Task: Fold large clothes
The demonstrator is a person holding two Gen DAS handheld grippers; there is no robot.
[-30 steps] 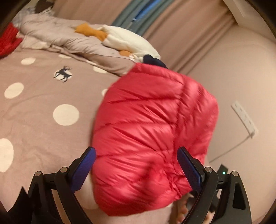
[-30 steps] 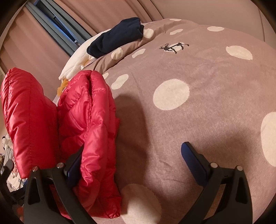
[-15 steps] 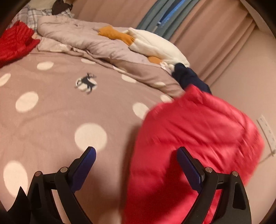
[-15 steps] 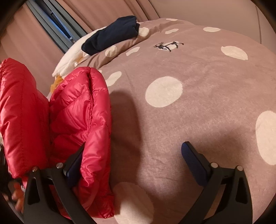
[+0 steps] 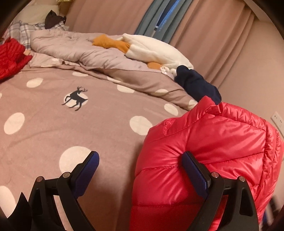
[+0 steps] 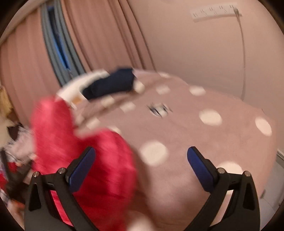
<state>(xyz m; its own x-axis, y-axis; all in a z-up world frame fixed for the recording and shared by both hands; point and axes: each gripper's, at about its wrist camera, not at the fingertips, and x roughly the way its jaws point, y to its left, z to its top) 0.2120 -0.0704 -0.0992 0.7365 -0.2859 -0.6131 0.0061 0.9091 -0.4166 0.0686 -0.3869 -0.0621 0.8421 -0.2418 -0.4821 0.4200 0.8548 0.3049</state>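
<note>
Left gripper [image 5: 140, 162]: fingers wide apart, gripping nothing. Its right finger [image 5: 194, 171] lies against the front of the red puffer jacket [image 5: 209, 160]; whether it presses into the fabric I can't tell. The left finger hangs over bare bedspread [image 5: 71, 128]

Jacket is bunched into a puffy mound at the bedspread's near right edge, just below the dark navy garment [image 5: 197, 85]. Past the navy garment, a white and orange plush [image 5: 150, 51] lies on the rumpled grey duvet [image 5: 76, 51]. Deer print [image 5: 75, 96] sits mid-bedspread, well left of the jacket. Another red garment [image 5: 10, 56] is at the bedspread's far left edge

Right gripper [image 6: 141, 160]: fingers also spread, nothing between them. This view is motion-blurred. The jacket [image 6: 79, 151] appears at the left of the bedspread [image 6: 204, 142], behind and beside the gripper's left finger [image 6: 81, 166]; contact can't be judged. The right finger is over bare bedspread. Navy garment [image 6: 110, 83] is at the bedspread's far end, and a power strip [image 6: 216, 10] is on the wall above it
</note>
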